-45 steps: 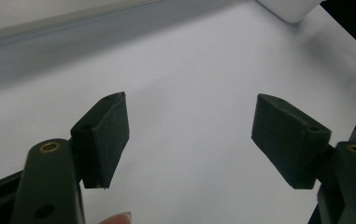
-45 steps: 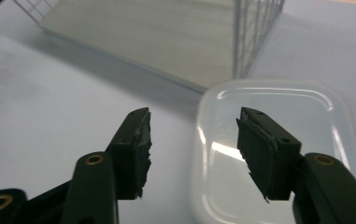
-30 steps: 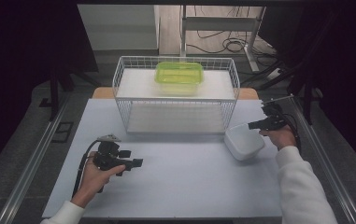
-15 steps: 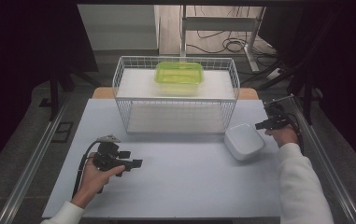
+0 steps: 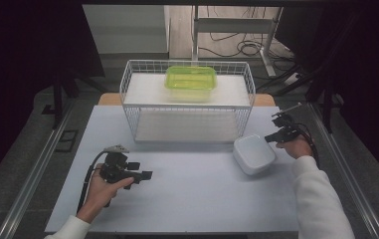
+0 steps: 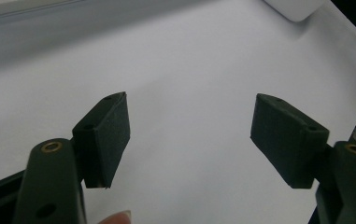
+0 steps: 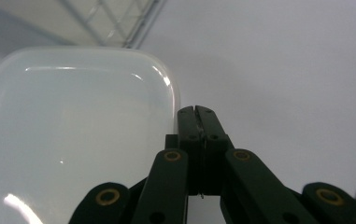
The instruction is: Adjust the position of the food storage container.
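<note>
Jaws of the right gripper (image 7: 197,111) are pressed together at the edge of the white lidded container (image 5: 254,154), at 3 o'clock on the tabletop (image 5: 192,199). Left gripper (image 5: 146,175), spread wide and empty, hovers at 8 o'clock over bare surface, well apart from the wire basket (image 5: 136,122).

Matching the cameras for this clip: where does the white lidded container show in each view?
High view: white container lies right of centre on the table, beside the right gripper.
Left gripper view: one white corner at the top edge, right of centre.
Right gripper view: it takes up the left half, next to the shut jaws.
Shared landmark: the wire basket.
</note>
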The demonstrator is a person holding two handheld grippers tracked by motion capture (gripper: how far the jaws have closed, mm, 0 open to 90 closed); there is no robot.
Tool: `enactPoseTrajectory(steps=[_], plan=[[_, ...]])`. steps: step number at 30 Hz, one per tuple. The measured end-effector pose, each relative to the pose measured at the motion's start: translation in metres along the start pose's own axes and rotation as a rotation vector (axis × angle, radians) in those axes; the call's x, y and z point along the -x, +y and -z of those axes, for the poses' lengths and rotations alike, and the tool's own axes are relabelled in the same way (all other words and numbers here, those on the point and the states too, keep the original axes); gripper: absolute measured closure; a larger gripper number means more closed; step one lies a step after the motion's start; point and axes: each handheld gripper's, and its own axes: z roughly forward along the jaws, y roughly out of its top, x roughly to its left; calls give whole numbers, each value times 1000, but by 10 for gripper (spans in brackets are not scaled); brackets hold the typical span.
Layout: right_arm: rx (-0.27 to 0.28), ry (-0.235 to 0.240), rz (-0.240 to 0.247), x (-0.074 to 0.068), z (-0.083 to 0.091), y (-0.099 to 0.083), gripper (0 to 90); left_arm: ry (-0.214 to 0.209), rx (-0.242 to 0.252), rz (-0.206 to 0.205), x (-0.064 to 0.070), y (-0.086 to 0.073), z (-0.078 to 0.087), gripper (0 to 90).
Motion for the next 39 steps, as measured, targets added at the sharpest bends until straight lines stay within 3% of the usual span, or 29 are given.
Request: enactPoseTrajectory(steps=[7,9,14,15,18,30,39], plan=[[-7,18,49,-29,-2,0,889,-4,-5,-2,2,0,-1,274],[-8,23,52,-32,-2,0,889,-4,-4,-3,2,0,-1,274],[12,52,64,-54,-2,-1,889,-6,-3,-4,2,0,0,275],[19,64,85,-64,-3,-1,889,-7,-4,-5,2,-1,0,275],[21,82,100,-74,-5,-2,889,-8,-4,-6,2,-1,0,275],[6,146,121,-115,-17,-6,889,-16,-14,-8,3,-1,-2,277],[-4,194,172,-154,-26,-5,889,-20,0,-14,7,1,0,276]])
